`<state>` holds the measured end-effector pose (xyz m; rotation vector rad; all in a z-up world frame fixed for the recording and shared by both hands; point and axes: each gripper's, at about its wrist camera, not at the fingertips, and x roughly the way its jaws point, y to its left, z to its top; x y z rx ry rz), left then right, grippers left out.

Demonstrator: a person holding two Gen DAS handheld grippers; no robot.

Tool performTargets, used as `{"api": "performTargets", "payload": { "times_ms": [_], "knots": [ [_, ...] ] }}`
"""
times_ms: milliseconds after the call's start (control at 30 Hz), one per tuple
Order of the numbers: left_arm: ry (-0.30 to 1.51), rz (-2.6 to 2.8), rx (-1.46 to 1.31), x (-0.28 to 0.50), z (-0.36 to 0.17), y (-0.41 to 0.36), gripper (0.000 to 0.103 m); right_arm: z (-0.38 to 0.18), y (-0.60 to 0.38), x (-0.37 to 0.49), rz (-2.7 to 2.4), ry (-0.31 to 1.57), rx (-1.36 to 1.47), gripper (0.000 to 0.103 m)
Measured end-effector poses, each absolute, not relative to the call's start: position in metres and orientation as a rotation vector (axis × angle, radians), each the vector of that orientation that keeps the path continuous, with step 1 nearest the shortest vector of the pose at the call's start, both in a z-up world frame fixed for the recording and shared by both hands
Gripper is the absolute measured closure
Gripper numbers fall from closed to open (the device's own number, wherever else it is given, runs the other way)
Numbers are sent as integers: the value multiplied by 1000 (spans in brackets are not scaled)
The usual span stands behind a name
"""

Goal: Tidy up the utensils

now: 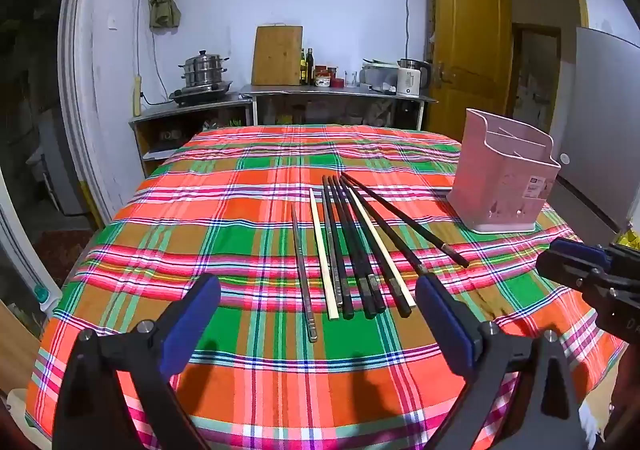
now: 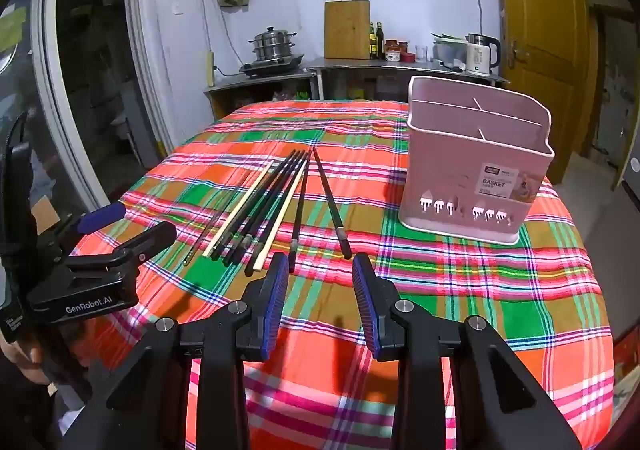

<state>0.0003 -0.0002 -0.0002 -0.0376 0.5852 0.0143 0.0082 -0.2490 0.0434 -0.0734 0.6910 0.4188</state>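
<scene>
Just starting: both tongs, left and right, spread and empty over chopsticks, need pinching one for basket.

The tablecloth is woven plaid cloth, matt and a bit wrinkly. The pink basket looks like smooth plastic with a soft sheen and a glossy paper label stuck on the front. Most of the chopsticks are dark with a slight gloss, two look like pale bare wood, and the one on the far left seems to be brushed metal. Both grippers are matt black plastic with ribbed blue pads and shiny metal screws.
</scene>
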Motion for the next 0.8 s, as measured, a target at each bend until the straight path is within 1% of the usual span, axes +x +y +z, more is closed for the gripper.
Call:
{"api": "performTargets", "payload": {
  "times_ms": [800],
  "knots": [
    [581, 11, -45, -3, -1, 1, 4, 44, -246, 6, 417, 681, -85, 69]
  ]
}}
